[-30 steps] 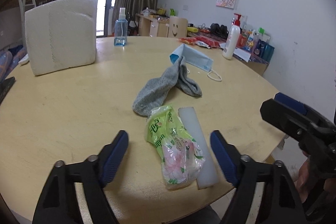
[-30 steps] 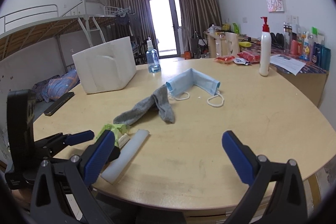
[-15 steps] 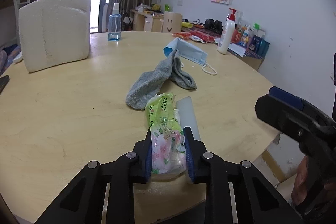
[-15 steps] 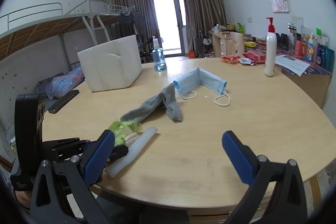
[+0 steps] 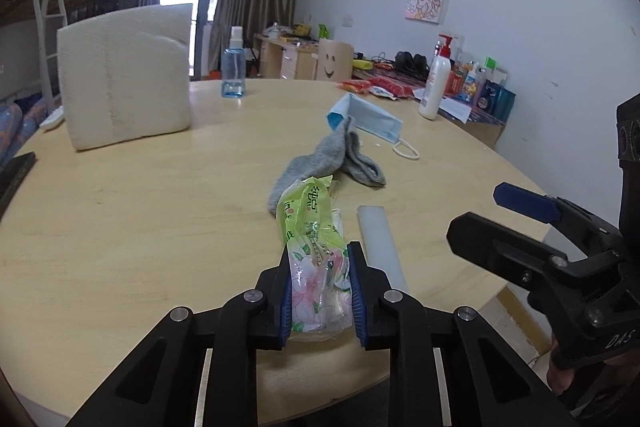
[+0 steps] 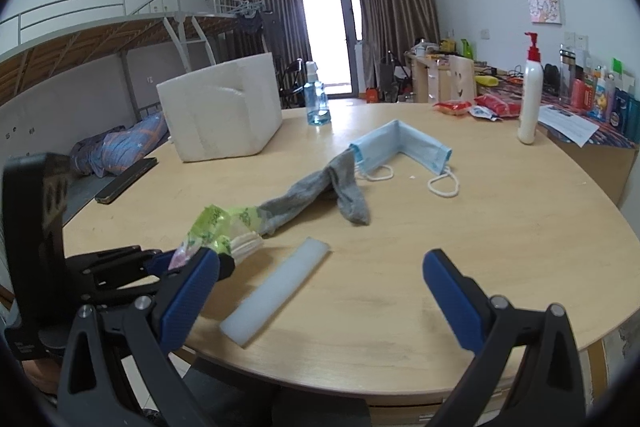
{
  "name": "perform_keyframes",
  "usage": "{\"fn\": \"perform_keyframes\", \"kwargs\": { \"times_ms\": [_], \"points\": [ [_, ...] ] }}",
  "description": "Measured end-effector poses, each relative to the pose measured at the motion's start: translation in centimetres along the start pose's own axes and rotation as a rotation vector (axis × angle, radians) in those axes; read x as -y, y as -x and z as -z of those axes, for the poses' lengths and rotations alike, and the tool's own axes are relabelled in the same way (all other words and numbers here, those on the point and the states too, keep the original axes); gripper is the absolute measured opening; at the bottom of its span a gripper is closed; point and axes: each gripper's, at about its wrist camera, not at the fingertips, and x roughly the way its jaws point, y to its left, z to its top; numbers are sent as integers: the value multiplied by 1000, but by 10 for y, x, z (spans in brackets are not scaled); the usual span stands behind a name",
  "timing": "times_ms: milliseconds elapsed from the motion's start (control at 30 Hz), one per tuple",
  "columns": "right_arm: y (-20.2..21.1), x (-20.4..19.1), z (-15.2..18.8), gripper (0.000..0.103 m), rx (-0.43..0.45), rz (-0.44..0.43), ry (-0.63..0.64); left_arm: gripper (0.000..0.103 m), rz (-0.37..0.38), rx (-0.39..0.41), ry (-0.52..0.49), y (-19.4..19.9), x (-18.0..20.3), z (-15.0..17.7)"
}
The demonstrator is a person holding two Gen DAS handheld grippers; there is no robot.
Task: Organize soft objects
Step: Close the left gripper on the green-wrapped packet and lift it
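Left tool (image 5: 319, 291) pinches the green tissue pack (image 5: 314, 247) at the desk's (image 5: 140, 211) near edge; right tool (image 6: 320, 291) stands spread and empty over a white foam strip (image 6: 276, 291); grey sock (image 5: 332, 163) and face mask (image 6: 404, 147) lie beyond.

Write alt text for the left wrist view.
The left gripper is shut on a green flowered packet at the near edge of a round wooden table. Beyond it lie a grey sock, a blue mask and a white strip; the right gripper is at right.
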Motion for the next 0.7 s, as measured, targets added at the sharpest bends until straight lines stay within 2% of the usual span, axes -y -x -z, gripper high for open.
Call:
{"fn": "perform_keyframes", "kwargs": {
  "times_ms": [300,700],
  "points": [
    [-16,-21,5,103,-50,-4,-31,25,-74,45,14,22,-22,4],
    [-23,-54,16,99,-67,121,-41,25,-99,59,20,37,-46,17]
  ]
}}
